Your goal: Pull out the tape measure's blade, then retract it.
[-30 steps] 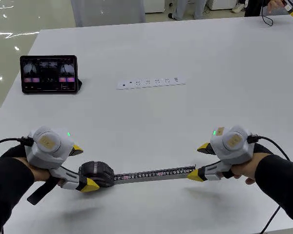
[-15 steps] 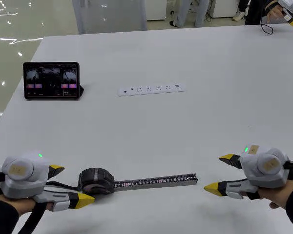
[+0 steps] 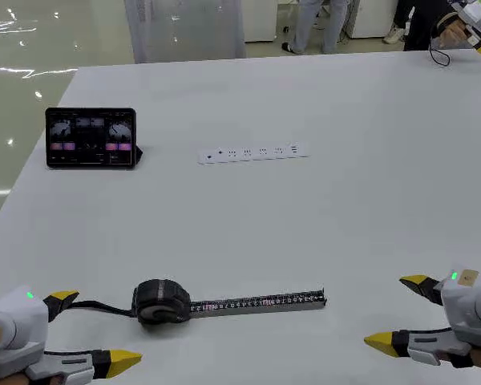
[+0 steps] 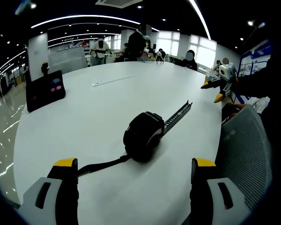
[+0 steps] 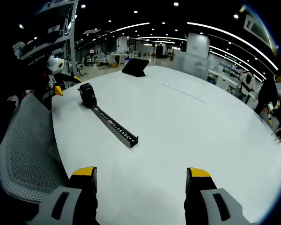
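A black tape measure (image 3: 161, 301) lies on the white table (image 3: 305, 216) near its front edge. Its blade (image 3: 258, 302) stays pulled out to the right, flat on the table, and a black strap trails from the case to the left. The left gripper (image 3: 92, 329) is open at the bottom left, a short way from the case (image 4: 143, 135), holding nothing. At the bottom right the right gripper (image 3: 401, 311) is open, apart from the blade's end hook (image 5: 132, 140). In the right gripper view the case (image 5: 86, 93) sits at the blade's far end.
A tablet (image 3: 91, 138) stands propped at the left of the table, and a white power strip (image 3: 252, 152) lies mid-table. A grey mesh chair (image 5: 28, 154) is at the table's near edge. Another person's hand with a gripper (image 3: 465, 20) is at the far right corner.
Both grippers have let go and drawn back: the left one off the case, the right one off the blade's end. The tape measure stays put with its blade out.
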Demonstrator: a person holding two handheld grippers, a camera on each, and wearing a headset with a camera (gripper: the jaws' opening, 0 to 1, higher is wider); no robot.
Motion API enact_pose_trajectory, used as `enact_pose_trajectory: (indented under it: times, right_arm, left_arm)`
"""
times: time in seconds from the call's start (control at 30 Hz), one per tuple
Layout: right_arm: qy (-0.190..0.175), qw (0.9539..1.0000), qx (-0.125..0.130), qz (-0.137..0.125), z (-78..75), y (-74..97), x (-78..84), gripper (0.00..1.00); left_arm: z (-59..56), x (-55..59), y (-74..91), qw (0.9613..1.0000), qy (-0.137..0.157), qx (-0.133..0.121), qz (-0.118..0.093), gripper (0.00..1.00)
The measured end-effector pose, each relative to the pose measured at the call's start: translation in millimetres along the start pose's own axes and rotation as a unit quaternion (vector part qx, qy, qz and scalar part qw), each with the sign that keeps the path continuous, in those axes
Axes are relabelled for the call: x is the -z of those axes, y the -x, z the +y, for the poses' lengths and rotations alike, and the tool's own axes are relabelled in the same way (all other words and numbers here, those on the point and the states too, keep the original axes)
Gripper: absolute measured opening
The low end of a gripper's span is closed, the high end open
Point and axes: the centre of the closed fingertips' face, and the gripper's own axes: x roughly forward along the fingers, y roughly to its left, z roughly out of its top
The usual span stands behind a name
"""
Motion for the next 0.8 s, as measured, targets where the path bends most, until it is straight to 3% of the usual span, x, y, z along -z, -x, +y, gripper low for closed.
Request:
enact_pose_trajectory:
  times: [0.17,0.3,0.4,0.57,0.8]
  right_arm:
    - [-0.021,0.9998,-0.003,-0.004,5.5,4.7,7.7,0.87]
    - [-0.025,0.9997,0.006,-0.005,5.9,7.5,7.5,0.99]
    - [-0.012,0.9997,0.011,-0.017,7.2,11.7,2.6,0.99]
    - [-0.021,0.9997,0.009,-0.002,8.2,12.8,9.9,0.99]
    - [-0.025,0.9997,0.005,-0.004,13.4,13.6,8.8,0.99]
  left_arm:
    - [7.8,-0.3,12.1,0.9997,0.001,-0.022,-0.011,0.99]
    - [8.4,5.3,17.7,0.9996,0.005,-0.024,-0.011,0.99]
    - [9.7,12.8,19.9,0.9996,0.010,-0.026,-0.007,0.99]
    - [10.0,12.9,26.0,0.9993,0.019,-0.030,-0.012,0.99]
    - [14.0,12.9,29.4,0.9992,0.007,-0.040,-0.007,0.99]
